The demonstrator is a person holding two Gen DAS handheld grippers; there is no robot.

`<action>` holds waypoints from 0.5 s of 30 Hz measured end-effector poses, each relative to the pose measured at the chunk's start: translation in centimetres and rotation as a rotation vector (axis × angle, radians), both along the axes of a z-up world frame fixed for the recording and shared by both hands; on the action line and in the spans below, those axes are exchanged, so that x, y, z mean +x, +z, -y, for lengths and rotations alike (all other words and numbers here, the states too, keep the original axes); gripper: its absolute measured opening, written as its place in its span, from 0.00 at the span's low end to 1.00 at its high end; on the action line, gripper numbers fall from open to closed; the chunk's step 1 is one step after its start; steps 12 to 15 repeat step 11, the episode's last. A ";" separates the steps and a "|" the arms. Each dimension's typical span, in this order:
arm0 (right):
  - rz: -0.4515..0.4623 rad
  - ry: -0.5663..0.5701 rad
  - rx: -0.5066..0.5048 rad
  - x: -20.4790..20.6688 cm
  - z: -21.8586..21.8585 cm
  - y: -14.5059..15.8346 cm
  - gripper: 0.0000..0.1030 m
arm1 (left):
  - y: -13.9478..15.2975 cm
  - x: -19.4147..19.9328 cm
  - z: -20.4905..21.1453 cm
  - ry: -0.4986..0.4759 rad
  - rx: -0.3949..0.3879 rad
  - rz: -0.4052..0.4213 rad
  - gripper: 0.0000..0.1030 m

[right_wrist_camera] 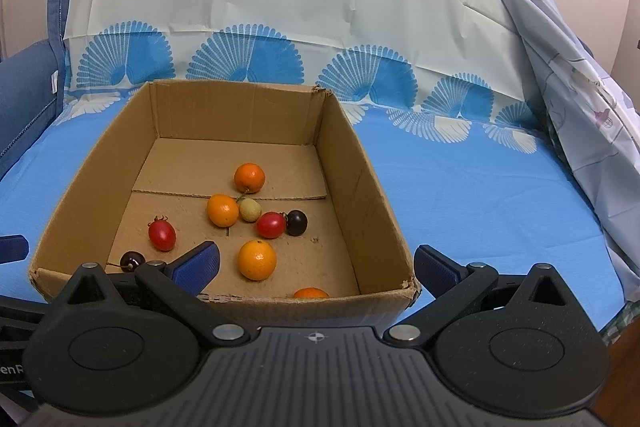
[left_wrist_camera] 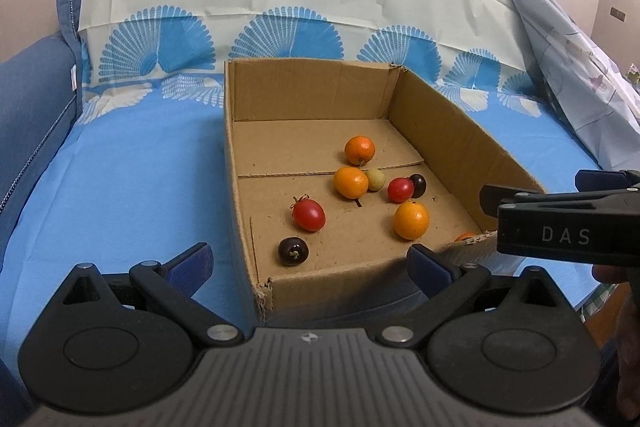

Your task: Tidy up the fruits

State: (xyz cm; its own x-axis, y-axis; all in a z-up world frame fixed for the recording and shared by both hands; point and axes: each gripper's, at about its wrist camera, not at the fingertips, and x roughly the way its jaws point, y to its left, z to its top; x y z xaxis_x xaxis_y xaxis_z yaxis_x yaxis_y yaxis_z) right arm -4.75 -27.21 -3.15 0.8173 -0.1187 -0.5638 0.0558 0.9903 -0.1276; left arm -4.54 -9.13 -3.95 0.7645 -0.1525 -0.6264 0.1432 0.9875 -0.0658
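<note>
Blue cloth (right_wrist_camera: 460, 195) printed with fan shapes is spread over the surface and up the backrest behind it. On it an open cardboard box (right_wrist_camera: 360, 163) is set, and all the fruits are gathered on its floor. Four oranges are seen, the nearest orange (right_wrist_camera: 310, 293) being half hidden by the front wall and another orange (right_wrist_camera: 257, 259) lying near the middle. Two red tomatoes (right_wrist_camera: 162, 235) and two dark plums (right_wrist_camera: 297, 222) are scattered around, and one pale green fruit (right_wrist_camera: 248, 209) is tucked touching an orange. The left gripper (left_wrist_camera: 308, 265) is held before the box's near corner with fingers released and nothing between them. The right gripper (right_wrist_camera: 316, 267) is likewise spread wide at the front wall.
</note>
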 end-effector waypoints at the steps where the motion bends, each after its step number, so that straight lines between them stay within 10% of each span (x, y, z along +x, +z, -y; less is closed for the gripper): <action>1: 0.001 0.000 0.001 0.0 0.0 0.0 0.99 | 0.0 0.0 0.0 0.001 -0.001 -0.002 1.00; 15: 0.004 -0.006 0.022 0.1 0.2 0.3 0.99 | 0.2 0.2 -0.1 0.001 -0.001 0.024 1.00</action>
